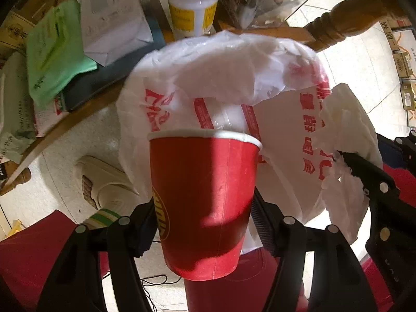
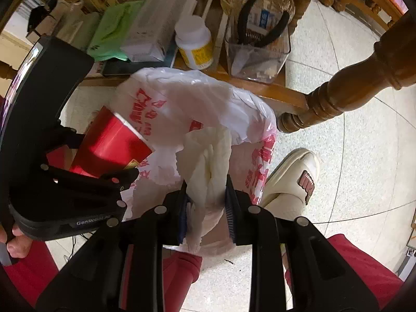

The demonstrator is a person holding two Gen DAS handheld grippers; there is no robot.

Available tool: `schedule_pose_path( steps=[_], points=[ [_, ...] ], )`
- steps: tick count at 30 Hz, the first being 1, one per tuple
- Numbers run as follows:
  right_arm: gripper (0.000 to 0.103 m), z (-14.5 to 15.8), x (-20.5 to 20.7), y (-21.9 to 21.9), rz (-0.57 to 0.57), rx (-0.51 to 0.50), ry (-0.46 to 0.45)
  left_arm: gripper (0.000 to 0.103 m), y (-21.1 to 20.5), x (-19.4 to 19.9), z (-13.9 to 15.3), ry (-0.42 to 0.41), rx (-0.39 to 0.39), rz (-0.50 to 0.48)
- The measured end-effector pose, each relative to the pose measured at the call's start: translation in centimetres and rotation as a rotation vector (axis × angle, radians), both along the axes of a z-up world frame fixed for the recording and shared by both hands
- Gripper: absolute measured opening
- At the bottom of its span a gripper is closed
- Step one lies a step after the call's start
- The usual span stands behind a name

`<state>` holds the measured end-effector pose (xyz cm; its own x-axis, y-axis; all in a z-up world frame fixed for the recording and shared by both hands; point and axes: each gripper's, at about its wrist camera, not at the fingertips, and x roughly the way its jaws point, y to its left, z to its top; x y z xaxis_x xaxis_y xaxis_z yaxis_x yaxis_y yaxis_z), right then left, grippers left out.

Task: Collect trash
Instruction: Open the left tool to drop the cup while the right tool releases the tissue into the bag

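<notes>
A red paper cup (image 1: 205,202) with a white rim is clamped between the pads of my left gripper (image 1: 204,221), mouth pointing down at a white plastic bag (image 1: 208,78) printed in red. The bag bulges open just below the cup. My right gripper (image 2: 206,189) is shut on a crumpled white tissue (image 2: 208,153) and hangs over the same bag (image 2: 182,96). In the right wrist view the cup (image 2: 111,143) and the left gripper (image 2: 98,153) are at the left. The tissue (image 1: 345,119) and right gripper (image 1: 348,161) sit at the right edge of the left wrist view.
Behind the bag is a low wooden shelf (image 2: 273,93) carrying a white bottle with a yellow label (image 2: 195,44), a green packet (image 2: 111,33), a white box (image 2: 156,26) and a clear box holding pliers (image 2: 260,46). A turned wooden leg (image 2: 338,96) and a person's cream slipper (image 2: 293,179) stand on the tiled floor.
</notes>
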<state>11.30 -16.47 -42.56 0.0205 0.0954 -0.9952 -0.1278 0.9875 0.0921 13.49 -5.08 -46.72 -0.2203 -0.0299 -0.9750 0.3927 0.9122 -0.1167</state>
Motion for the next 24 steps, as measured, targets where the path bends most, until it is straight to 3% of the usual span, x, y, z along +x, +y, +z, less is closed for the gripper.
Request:
schedule_pose_path(
  steps=[11,20,24],
  points=[
    [0.024,-2.2,1.0,0.3,0.001,0.017,0.062,0.063,0.2,0.6,-2.2,0.072,-0.002,0.042],
    [0.025,-3.1,1.3,0.6,0.005,0.017,0.074,0.063,0.3,0.9,-2.3,0.072,-0.001,0.054],
    [0.035,-3.3,1.3,0.8,0.006,0.014,0.071,0.067,0.4,0.8,-2.5,0.073,0.012,0.049]
  ],
)
